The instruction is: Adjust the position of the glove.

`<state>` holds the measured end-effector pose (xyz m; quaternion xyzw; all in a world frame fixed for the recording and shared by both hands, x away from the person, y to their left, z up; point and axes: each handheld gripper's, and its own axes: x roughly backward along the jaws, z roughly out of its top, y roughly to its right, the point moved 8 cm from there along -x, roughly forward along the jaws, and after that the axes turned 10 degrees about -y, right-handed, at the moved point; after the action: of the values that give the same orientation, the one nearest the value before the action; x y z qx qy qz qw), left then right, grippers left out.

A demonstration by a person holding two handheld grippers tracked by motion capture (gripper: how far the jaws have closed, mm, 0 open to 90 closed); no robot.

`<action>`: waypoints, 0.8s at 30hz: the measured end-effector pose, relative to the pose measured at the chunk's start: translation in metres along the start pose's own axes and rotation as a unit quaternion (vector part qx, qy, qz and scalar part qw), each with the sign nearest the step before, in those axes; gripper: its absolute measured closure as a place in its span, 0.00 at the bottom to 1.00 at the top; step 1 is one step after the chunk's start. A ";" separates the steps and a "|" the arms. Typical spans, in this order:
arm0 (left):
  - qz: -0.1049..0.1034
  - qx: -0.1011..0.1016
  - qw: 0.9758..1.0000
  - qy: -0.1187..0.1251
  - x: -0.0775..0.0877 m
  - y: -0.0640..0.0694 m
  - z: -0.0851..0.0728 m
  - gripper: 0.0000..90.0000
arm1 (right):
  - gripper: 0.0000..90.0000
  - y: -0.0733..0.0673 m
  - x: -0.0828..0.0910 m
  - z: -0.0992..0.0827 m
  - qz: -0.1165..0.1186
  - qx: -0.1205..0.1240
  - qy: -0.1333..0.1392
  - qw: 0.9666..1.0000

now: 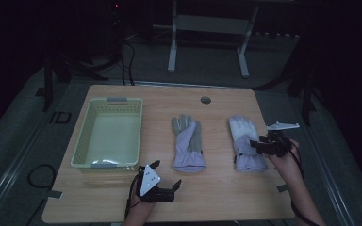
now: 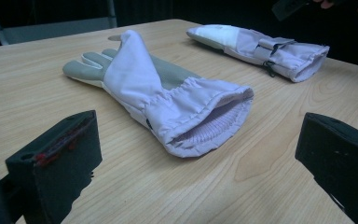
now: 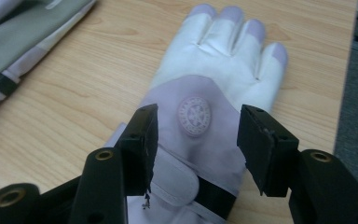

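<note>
Right gripper view had your right gripper (image 3: 193, 140) poised over the back of the right-hand glove (image 3: 214, 88), jaws apart with nothing between the pads, one either side of the round snowflake badge (image 3: 194, 115) and just above the wrist strap (image 3: 177, 184). From above, that gripper (image 1: 264, 145) sat over the cuff end of the same glove (image 1: 245, 141) at the right of the table (image 1: 217, 197). Your left gripper (image 1: 162, 181) rested near the table's near edge, jaws spread wide and empty, pointing at the open cuff of the left-hand glove (image 2: 168, 98). I judged the step in hand to be the pick-up of the right-hand glove, not yet gripped; the next move called for you to lower the jaws onto the strap or the cuff and close on a fold thick enough to hold, then carry it left toward the basket (image 1: 82, 141), which stood at the far left. Both gloves were pale lilac and padded. The right-hand one lay back up, white across its fingers, fingertips toward the far side. The left-hand one (image 1: 187, 141) lay in the middle of the table with its grey palm up, a lilac flap raised over the palm, and its ribbed lining showing inside the gathered cuff. The two gloves lay well apart.
</note>
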<state>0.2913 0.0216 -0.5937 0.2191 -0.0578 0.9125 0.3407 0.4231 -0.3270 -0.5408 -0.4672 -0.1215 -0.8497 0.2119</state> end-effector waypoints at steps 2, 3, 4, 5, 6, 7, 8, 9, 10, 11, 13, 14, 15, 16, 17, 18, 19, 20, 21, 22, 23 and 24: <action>-0.001 -0.001 1.000 0.000 0.000 0.000 0.000 0.00 | 0.53 0.000 -0.001 0.003 0.000 0.003 0.002 1.000; -0.001 -0.001 1.000 0.000 0.000 0.000 0.000 0.00 | 0.53 0.000 -0.003 0.003 0.004 0.000 0.001 1.000; -0.002 0.001 1.000 0.001 0.000 0.000 0.000 0.00 | 0.53 -0.001 -0.005 0.004 0.008 0.001 0.001 1.000; -0.003 0.002 1.000 0.002 0.000 0.000 0.000 0.00 | 0.53 0.000 -0.008 0.004 0.007 0.000 0.002 1.000; -0.004 0.002 1.000 0.001 0.000 0.000 0.000 0.00 | 0.53 0.000 -0.012 0.003 0.012 -0.002 -0.002 1.000; -0.004 0.004 1.000 0.001 0.000 -0.001 0.000 0.00 | 0.53 0.000 -0.014 0.003 0.015 -0.003 -0.002 1.000; -0.005 0.005 1.000 0.001 0.000 -0.001 0.000 0.00 | 0.54 0.001 -0.018 0.002 0.014 -0.008 -0.002 1.000; -0.005 0.006 1.000 0.000 0.000 -0.001 0.000 0.00 | 0.54 0.001 -0.022 0.002 0.019 -0.011 -0.004 1.000; -0.005 0.006 1.000 0.000 0.000 -0.001 0.000 0.00 | 0.54 0.003 -0.026 0.001 0.019 -0.015 -0.006 1.000; -0.005 0.006 1.000 0.000 0.000 -0.001 0.000 0.00 | 0.54 0.004 -0.031 -0.001 0.015 -0.018 -0.009 1.000; -0.004 0.005 1.000 -0.001 0.001 -0.001 0.000 0.00 | 0.54 0.006 -0.042 -0.006 0.009 -0.022 -0.024 0.999; -0.004 0.005 1.000 -0.001 0.001 -0.001 0.000 0.00 | 0.55 0.007 -0.047 -0.010 0.005 -0.020 -0.034 0.999; -0.003 0.004 1.000 -0.001 0.000 -0.001 0.000 0.00 | 0.58 0.007 -0.052 -0.013 0.000 -0.019 -0.044 0.999; -0.003 0.004 1.000 -0.001 0.000 -0.001 0.000 0.00 | 0.62 0.007 -0.055 -0.015 0.009 -0.023 -0.044 0.999; -0.002 0.005 1.000 -0.001 0.000 -0.001 0.000 0.00 | 0.68 0.006 -0.056 -0.016 0.018 -0.035 -0.043 0.998; -0.003 0.006 1.000 -0.001 0.000 -0.001 0.000 0.00 | 0.69 0.005 -0.056 -0.016 0.020 -0.030 -0.044 0.998; -0.003 0.005 1.000 -0.002 0.001 -0.001 -0.001 0.00 | 0.70 0.003 -0.056 -0.016 0.013 -0.024 -0.044 0.999; -0.003 0.006 1.000 -0.001 0.001 -0.001 -0.001 0.00 | 0.71 0.002 -0.057 -0.017 0.008 -0.023 -0.041 0.999; -0.003 0.006 1.000 -0.001 0.001 -0.001 -0.001 0.00 | 0.73 0.001 -0.057 -0.017 0.008 -0.023 -0.039 0.999; -0.004 0.006 1.000 -0.001 0.001 -0.001 -0.001 0.00 | 0.75 0.001 -0.057 -0.017 0.012 -0.028 -0.038 0.999; -0.004 0.005 1.000 -0.001 0.001 -0.002 -0.001 0.00 | 0.78 0.001 -0.057 -0.018 0.018 -0.035 -0.035 0.999; -0.004 0.005 1.000 -0.001 0.001 -0.001 0.000 0.00 | 0.81 0.001 -0.057 -0.018 0.022 -0.037 -0.031 0.999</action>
<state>0.2916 0.0231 -0.5939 0.2217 -0.0523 0.9114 0.3428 0.4369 -0.3212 -0.5986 -0.5036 -0.0866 -0.8337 0.2094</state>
